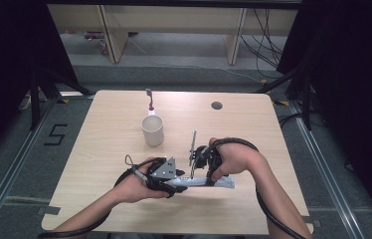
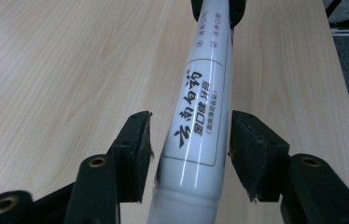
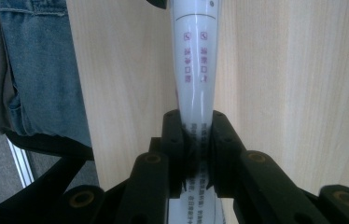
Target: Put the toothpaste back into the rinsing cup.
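A white toothpaste tube (image 1: 224, 182) with black and red print lies level just above the wooden table (image 1: 114, 164), near its front edge. My right gripper (image 1: 213, 177) is shut on the tube's flat tail end; in the right gripper view the pads (image 3: 175, 135) pinch the tube (image 3: 195, 60) flat, with the right gripper (image 3: 196, 122) pointing back at the person. My left gripper (image 1: 180, 180) is open with its jaws on either side of the tube (image 2: 200, 93) near the cap end. In the left gripper view (image 2: 190, 128) a narrow gap shows beside the left pad (image 2: 137, 149).
A cream cup (image 1: 152, 130) stands on the table's middle, with a toothbrush (image 1: 149, 101) rising behind its rim. A round cable hole (image 1: 217, 105) sits near the far edge. The person's jeans (image 3: 37, 60) are close to the near table edge.
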The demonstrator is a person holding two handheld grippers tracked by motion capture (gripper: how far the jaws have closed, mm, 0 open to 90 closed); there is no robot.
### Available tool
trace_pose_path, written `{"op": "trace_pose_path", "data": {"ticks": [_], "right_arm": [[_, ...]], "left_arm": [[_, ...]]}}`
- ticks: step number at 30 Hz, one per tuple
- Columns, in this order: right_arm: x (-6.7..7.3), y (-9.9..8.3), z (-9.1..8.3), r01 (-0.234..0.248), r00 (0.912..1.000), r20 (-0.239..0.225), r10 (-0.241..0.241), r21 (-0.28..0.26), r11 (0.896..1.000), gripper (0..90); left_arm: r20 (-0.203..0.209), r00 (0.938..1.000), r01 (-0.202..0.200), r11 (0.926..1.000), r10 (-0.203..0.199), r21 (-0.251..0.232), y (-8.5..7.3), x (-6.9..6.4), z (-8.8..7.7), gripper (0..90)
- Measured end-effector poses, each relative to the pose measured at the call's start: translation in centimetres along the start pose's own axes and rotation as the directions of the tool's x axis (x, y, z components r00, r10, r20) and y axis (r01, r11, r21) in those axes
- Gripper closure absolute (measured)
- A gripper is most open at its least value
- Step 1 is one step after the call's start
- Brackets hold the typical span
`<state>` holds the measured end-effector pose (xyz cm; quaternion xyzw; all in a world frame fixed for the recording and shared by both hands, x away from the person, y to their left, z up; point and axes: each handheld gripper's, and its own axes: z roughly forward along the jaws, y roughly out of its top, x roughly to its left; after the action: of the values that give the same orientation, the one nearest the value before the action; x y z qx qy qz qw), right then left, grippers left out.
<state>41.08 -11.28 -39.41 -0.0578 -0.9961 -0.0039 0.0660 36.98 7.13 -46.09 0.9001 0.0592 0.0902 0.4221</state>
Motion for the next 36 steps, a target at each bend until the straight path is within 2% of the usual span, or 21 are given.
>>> {"op": "trace_pose_path", "data": {"ticks": [4, 6, 8, 11, 12, 13, 15, 18, 19, 21, 23, 26, 31, 32, 33, 35, 36], "right_arm": [[0.2, 0.1, -0.1, -0.011, 0.9999, -0.002, 0.011, 0.003, 1.000, 79.1], [0.1, 0.2, -0.2, 0.006, 1.0000, 0.001, -0.006, -0.009, 1.000, 79.0], [0.2, 0.2, -0.2, -0.004, 1.0000, -0.001, 0.004, -0.005, 1.000, 79.1], [0.2, 0.4, -0.3, 0.025, 0.9997, 0.007, -0.025, -0.022, 0.999, 79.0], [0.3, 0.5, -0.4, 0.016, 0.9999, 0.001, -0.016, -0.014, 1.000, 79.0], [0.0, 0.5, -0.2, 0.054, 0.9985, 0.009, -0.054, -0.031, 0.998, 79.0], [0.2, 0.6, -0.4, 0.031, 0.9995, 0.009, -0.031, -0.014, 0.999, 78.9], [0.3, 0.7, -0.4, 0.048, 0.9988, 0.008, -0.048, -0.010, 0.999, 78.7], [0.4, 0.8, -0.4, 0.046, 0.9989, -0.006, -0.046, -0.003, 0.999, 78.5], [0.4, 0.8, -0.4, 0.068, 0.9977, 0.003, -0.068, -0.009, 0.998, 78.3], [0.4, 0.9, -0.5, 0.068, 0.9977, 0.005, -0.068, -0.004, 0.998, 78.0], [0.4, 0.9, -0.5, 0.079, 0.9969, 0.004, -0.079, -0.002, 0.997, 77.4], [0.7, 0.8, -0.8, 0.059, 0.9982, 0.000, -0.059, 0.001, 0.998, 75.8], [0.6, 0.7, -0.8, 0.072, 0.9974, -0.004, -0.072, -0.005, 0.997, 75.5], [0.8, 0.7, -0.9, 0.058, 0.9983, -0.004, -0.058, -0.004, 0.998, 75.1], [0.7, 0.6, -0.9, 0.066, 0.9978, -0.001, -0.066, -0.005, 0.998, 74.3], [0.8, 0.6, -1.0, 0.051, 0.9987, 0.001, -0.051, -0.004, 0.999, 73.7]], "left_arm": [[0.007, 0.9998, -0.018, 0.9998, 0.018, -0.002, -0.1, 0.2, 0.2, 49.4], [0.014, 0.9996, -0.026, 0.9997, 0.026, -0.002, -0.1, 0.2, 0.3, 51.6], [0.024, 0.9988, -0.043, 0.9990, 0.042, 0.011, -0.1, 0.2, 0.4, 52.8], [0.021, 0.9985, -0.050, 0.9987, 0.050, -0.007, -0.2, 0.1, 0.7, 57.4], [0.033, 0.9977, -0.059, 0.9983, 0.059, -0.002, -0.2, 0.2, 0.6, 58.3], [0.024, 0.9971, -0.073, 0.9973, 0.073, -0.006, -0.3, 0.1, 0.7, 59.1], [0.045, 0.9944, -0.096, 0.9954, 0.096, -0.002, -0.3, 0.1, 0.6, 60.6], [0.040, 0.9933, -0.109, 0.9941, 0.108, -0.002, -0.3, -0.1, 0.5, 62.5], [0.058, 0.9939, -0.094, 0.9956, 0.094, -0.005, -0.4, -0.2, 0.6, 63.0], [0.043, 0.9929, -0.111, 0.9938, 0.111, -0.007, -0.4, -0.4, 0.5, 64.1], [0.049, 0.9931, -0.105, 0.9942, 0.106, -0.020, -0.4, -0.4, 0.4, 65.0], [0.054, 0.9916, -0.117, 0.9931, 0.117, -0.012, -0.4, -0.4, 0.2, 66.2], [0.044, 0.9912, -0.123, 0.9914, 0.125, -0.044, -0.4, -0.7, 0.1, 68.1], [0.047, 0.9910, -0.123, 0.9913, 0.126, -0.046, -0.3, -0.7, 0.1, 68.3], [0.042, 0.9910, -0.125, 0.9907, 0.127, -0.054, -0.4, -0.8, 0.1, 68.6], [0.048, 0.9903, -0.127, 0.9903, 0.130, -0.057, -0.4, -0.8, 0.1, 69.0], [0.032, 0.9901, -0.135, 0.9890, 0.137, -0.062, -0.4, -0.7, 0.0, 69.1]]}}
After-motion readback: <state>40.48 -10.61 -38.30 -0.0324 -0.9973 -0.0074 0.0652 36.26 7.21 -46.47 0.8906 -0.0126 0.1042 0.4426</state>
